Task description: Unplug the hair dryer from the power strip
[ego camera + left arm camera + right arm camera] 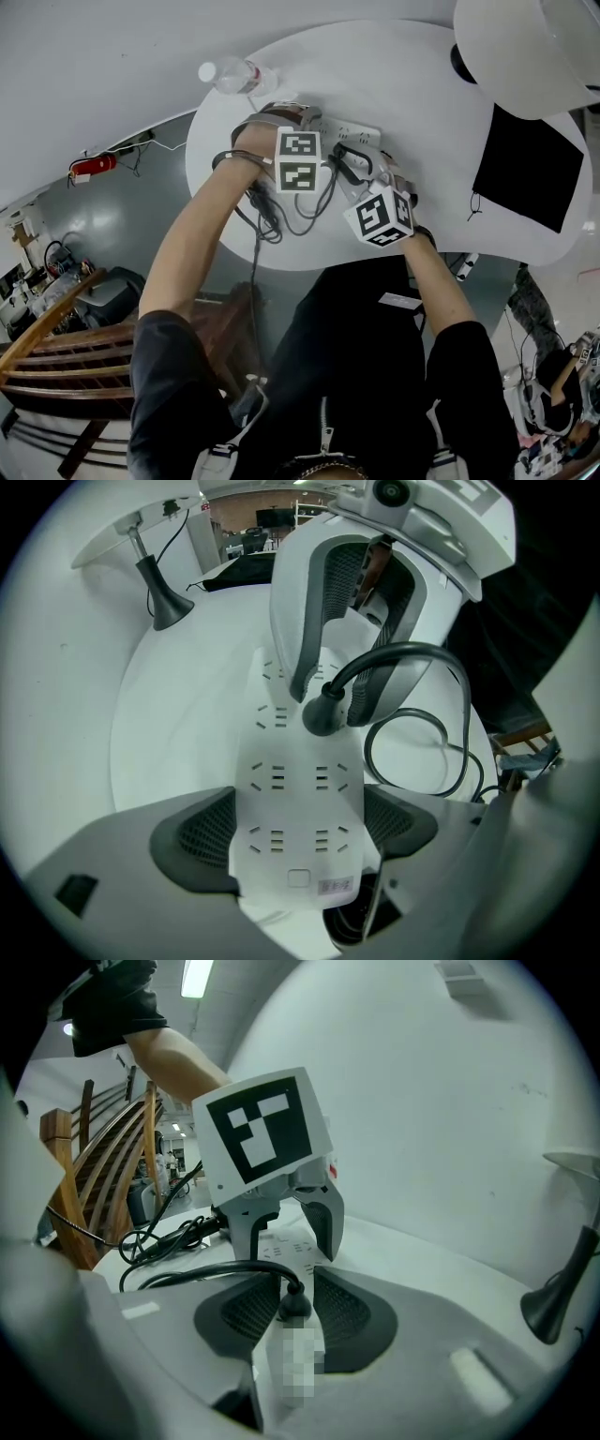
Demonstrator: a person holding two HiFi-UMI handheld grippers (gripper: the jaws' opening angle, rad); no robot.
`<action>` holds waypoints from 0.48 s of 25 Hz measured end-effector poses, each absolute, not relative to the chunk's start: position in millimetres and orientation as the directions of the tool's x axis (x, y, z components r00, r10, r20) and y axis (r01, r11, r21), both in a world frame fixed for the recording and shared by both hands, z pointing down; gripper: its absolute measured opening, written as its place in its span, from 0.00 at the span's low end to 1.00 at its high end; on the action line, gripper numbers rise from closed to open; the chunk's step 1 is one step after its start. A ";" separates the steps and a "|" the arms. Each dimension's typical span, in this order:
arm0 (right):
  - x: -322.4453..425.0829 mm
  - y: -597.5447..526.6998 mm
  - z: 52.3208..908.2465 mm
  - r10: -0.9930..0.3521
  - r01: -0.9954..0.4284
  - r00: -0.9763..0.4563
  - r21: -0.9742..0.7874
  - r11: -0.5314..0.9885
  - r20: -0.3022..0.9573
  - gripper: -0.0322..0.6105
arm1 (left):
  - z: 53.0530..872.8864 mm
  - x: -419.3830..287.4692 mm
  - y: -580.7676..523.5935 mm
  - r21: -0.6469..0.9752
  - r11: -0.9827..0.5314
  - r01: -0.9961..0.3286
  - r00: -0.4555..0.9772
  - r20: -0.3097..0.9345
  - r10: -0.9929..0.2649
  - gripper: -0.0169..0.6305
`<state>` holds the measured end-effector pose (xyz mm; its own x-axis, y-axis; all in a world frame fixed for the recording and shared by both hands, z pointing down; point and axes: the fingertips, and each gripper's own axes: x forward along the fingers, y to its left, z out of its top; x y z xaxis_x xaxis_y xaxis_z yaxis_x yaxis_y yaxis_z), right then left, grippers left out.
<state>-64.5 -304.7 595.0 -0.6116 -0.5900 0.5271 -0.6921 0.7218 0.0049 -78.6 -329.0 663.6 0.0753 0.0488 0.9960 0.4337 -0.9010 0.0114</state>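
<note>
A white power strip lies on the white table. My left gripper is shut on its near end, one pad against each long side. A black plug stands in a socket further along, and its black cable loops off to the right. My right gripper faces the left one and is shut on that plug. In the head view both grippers meet over the strip; the left gripper is at its left end, the right gripper just beside it. The hair dryer itself I cannot make out.
A water bottle lies at the table's far left. Loose cable coils near the table's front edge. A black mat and a white lamp occupy the right side. A wooden chair stands beside the table.
</note>
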 end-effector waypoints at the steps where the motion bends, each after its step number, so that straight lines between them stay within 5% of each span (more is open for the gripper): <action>1: -64.9 -305.9 595.9 -0.591 -0.693 -0.611 0.005 0.721 0.527 0.21 | 663.6 -78.7 -328.7 0.012 -0.901 0.434 0.075 0.996 0.049 0.67; 12: -68.9 -307.5 605.2 -0.580 -0.676 -0.606 0.032 0.736 0.544 0.14 | 665.7 -78.9 -329.2 0.012 -0.901 0.433 0.081 0.995 0.052 0.67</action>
<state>-68.9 -307.5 605.2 -0.6064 -0.5800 0.5440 -0.6758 0.7364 0.0317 -78.9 -329.2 665.7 0.0813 0.0524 0.9953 0.4326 -0.9015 0.0121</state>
